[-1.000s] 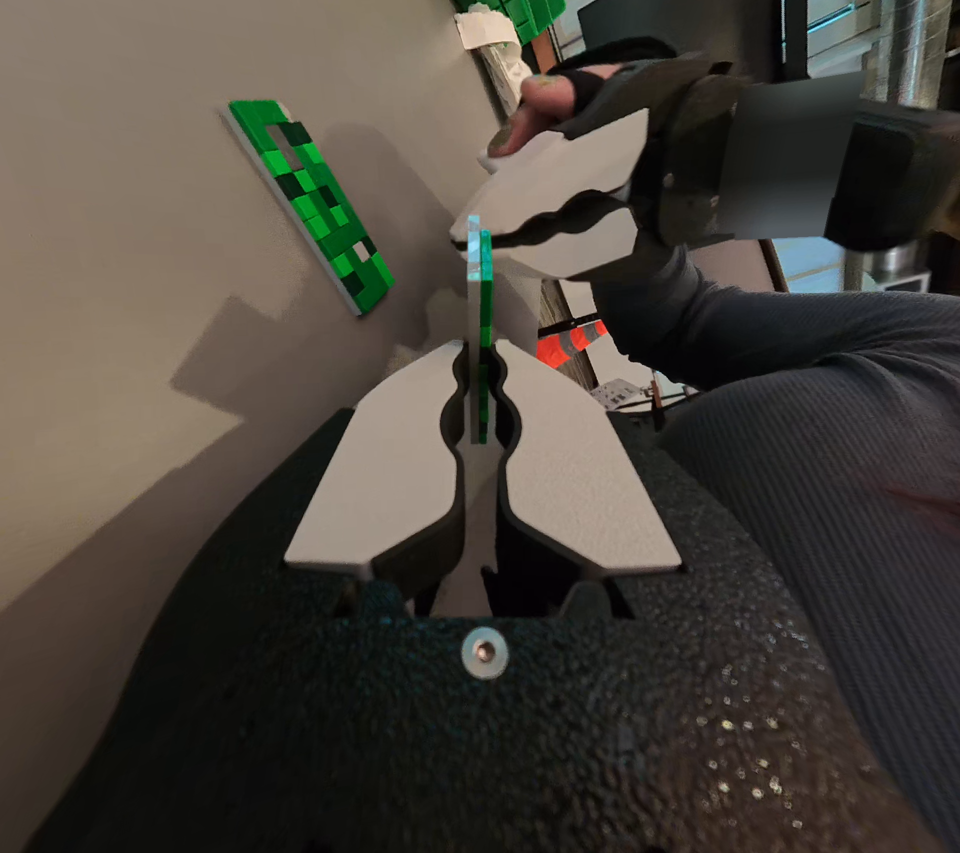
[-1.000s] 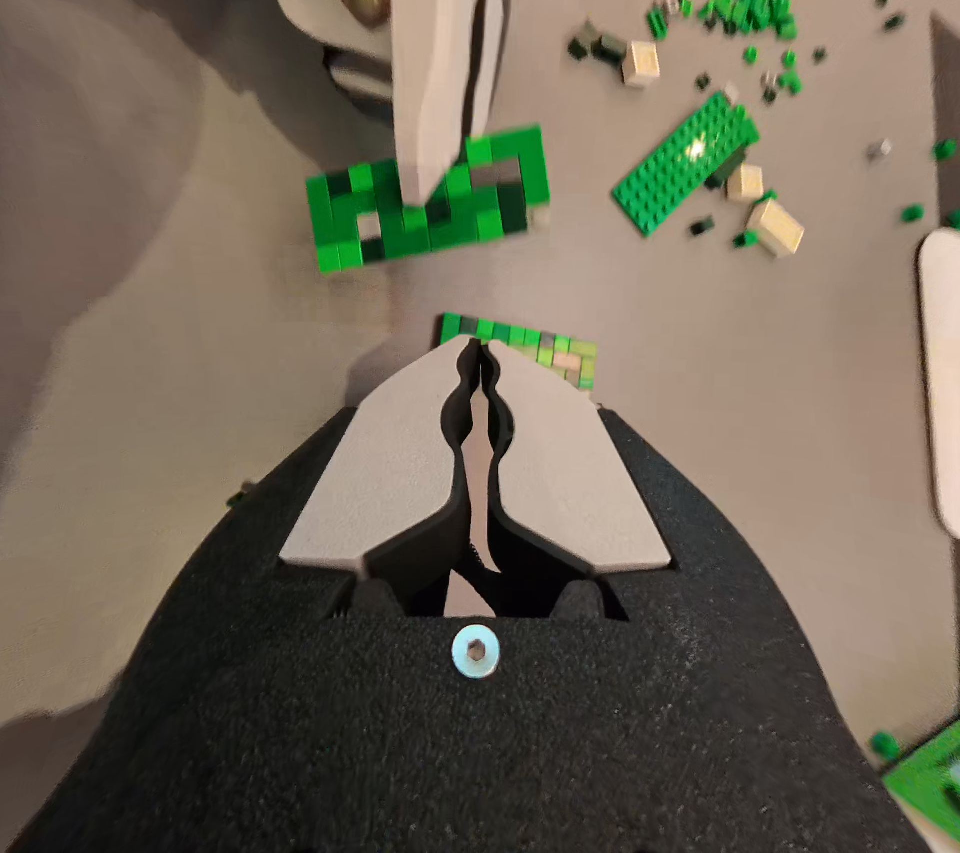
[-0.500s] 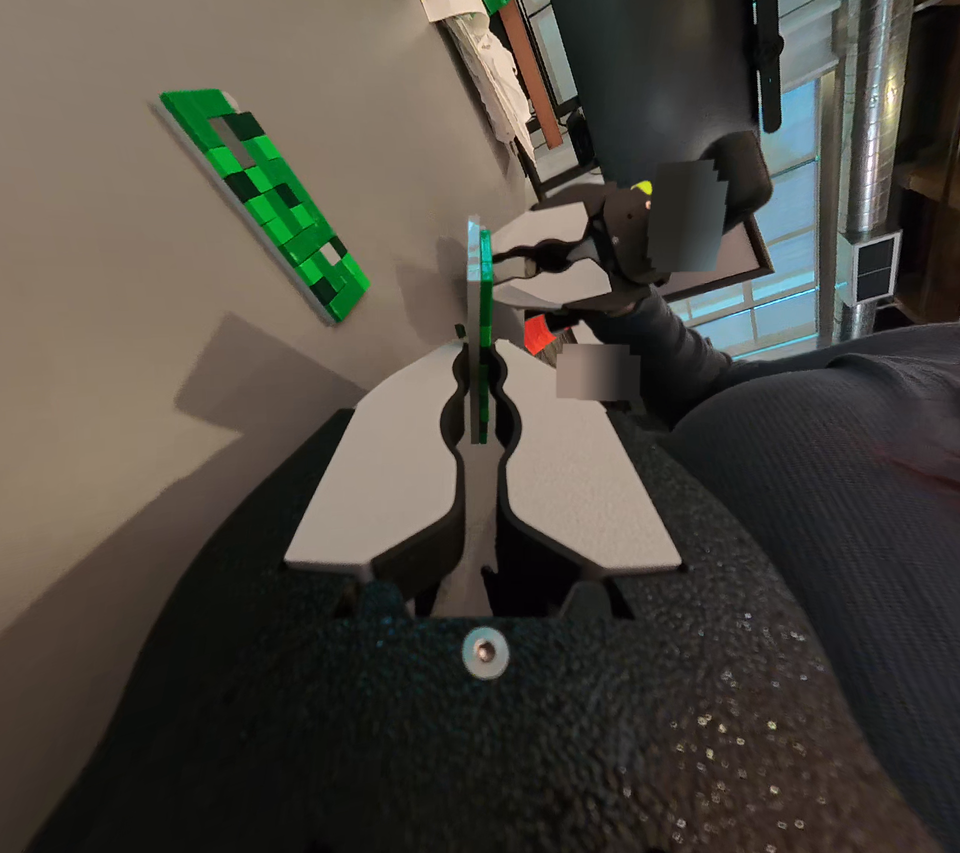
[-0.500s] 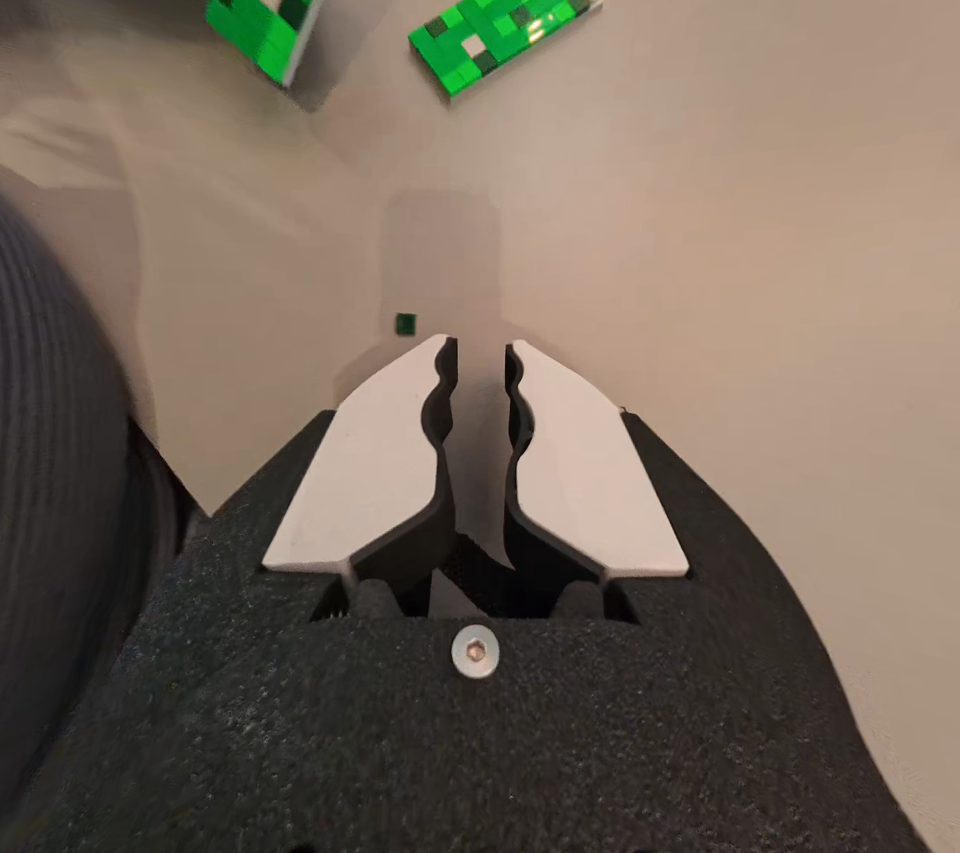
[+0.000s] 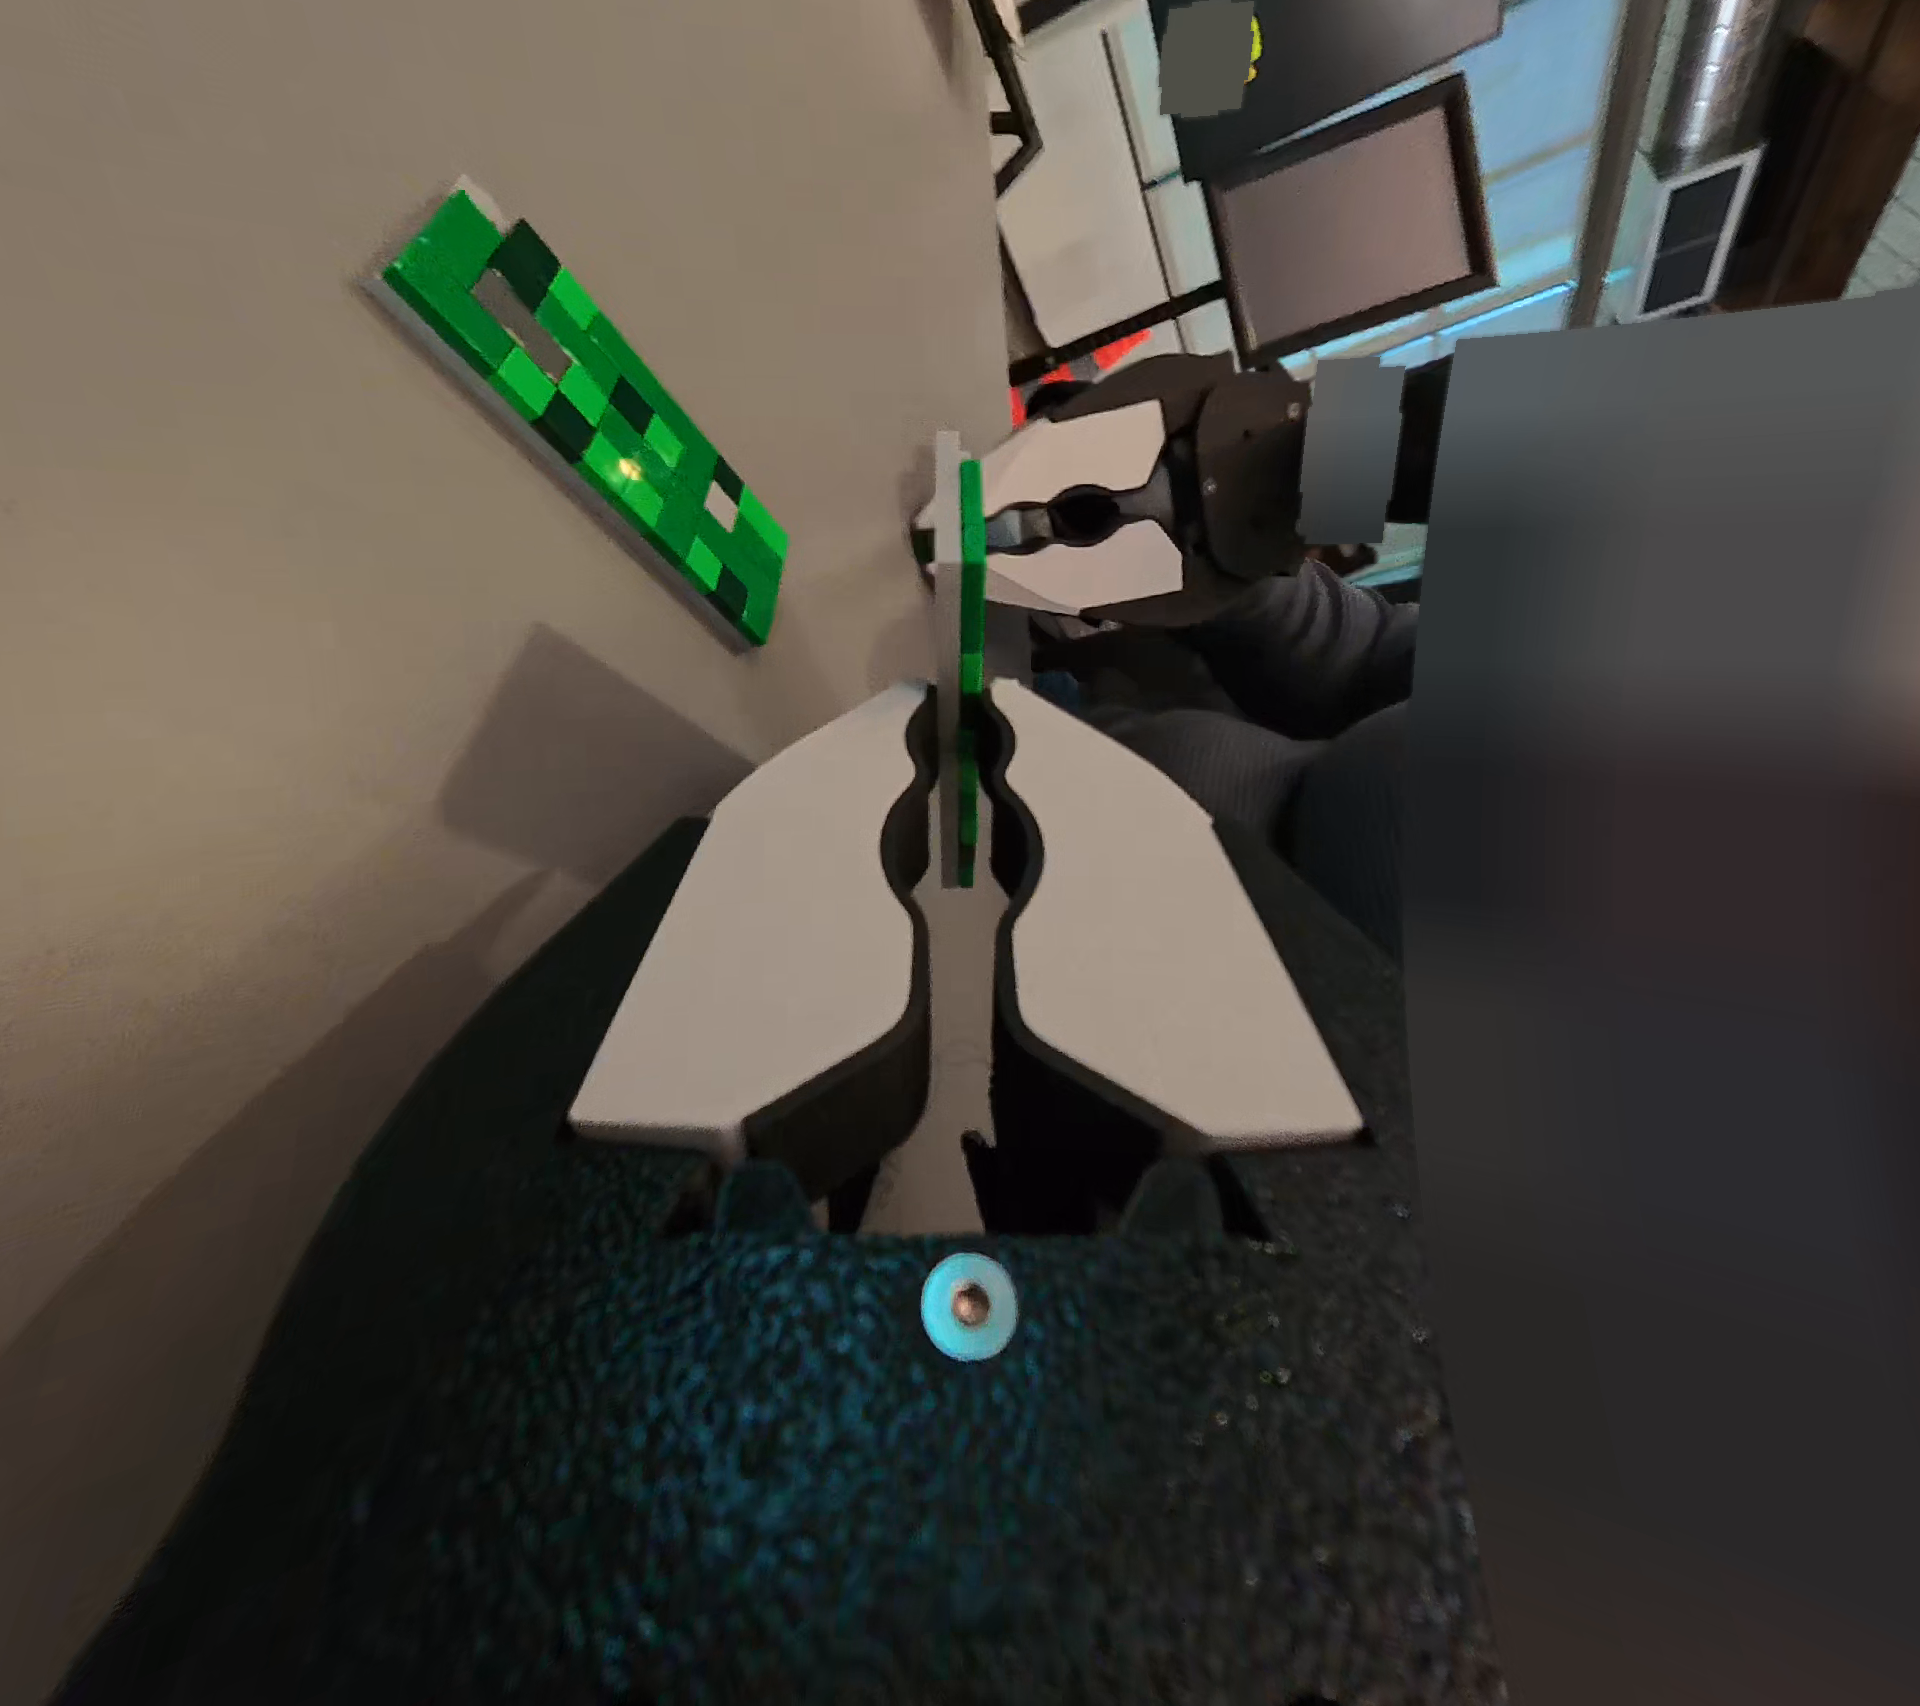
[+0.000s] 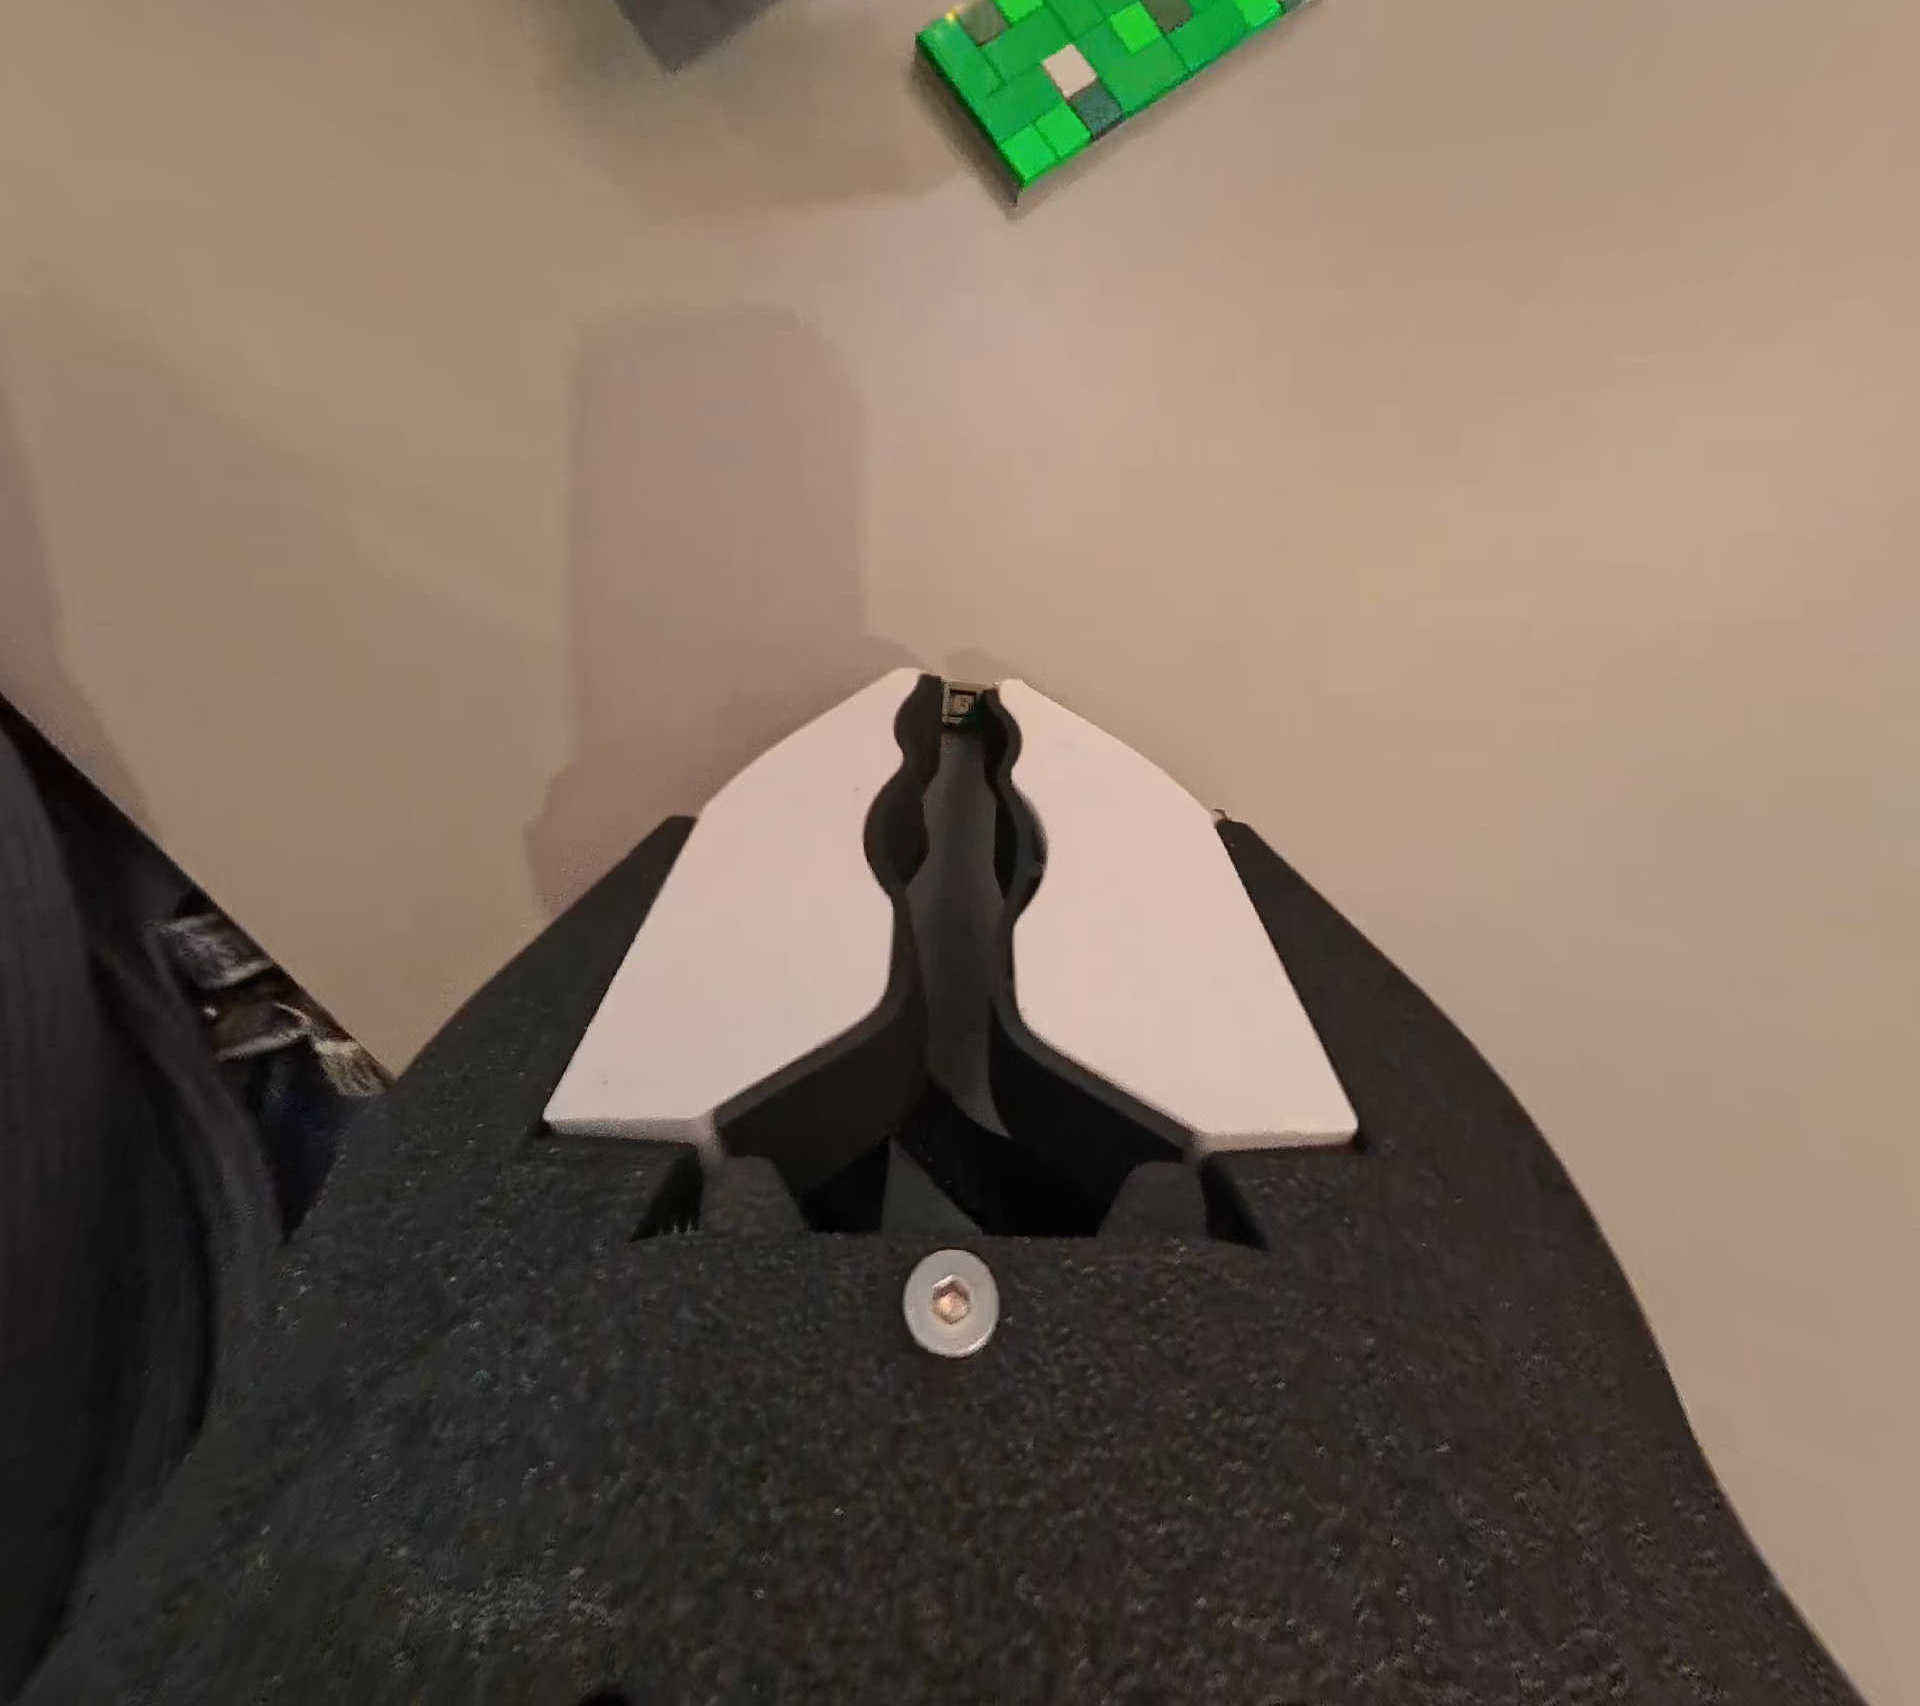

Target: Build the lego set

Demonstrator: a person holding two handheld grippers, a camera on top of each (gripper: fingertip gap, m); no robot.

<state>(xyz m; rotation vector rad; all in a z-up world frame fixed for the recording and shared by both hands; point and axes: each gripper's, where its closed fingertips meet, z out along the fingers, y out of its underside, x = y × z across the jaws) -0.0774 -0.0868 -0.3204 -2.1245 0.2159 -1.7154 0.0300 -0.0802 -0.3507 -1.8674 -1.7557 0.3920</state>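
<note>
Two handheld grippers are busy: the left gripper (image 5: 961, 700) clamps a thin grey plate tiled in green squares (image 5: 962, 617) edge-on above the beige table (image 5: 260, 46), while the right gripper (image 6: 961, 692) pinches a tiny dark green tile (image 6: 960, 707) (likely bound for a plate, needing careful alignment).

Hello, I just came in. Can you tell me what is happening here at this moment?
A person works at a grey table with a gripper in each hand. The left gripper is closed on a thin plate tiled in green on a grey base, held edge-on above the table. The right gripper, down near the table, is closed on a tiny dark piece at its fingertips. A second green tiled plate lies flat on the table beyond.
</note>
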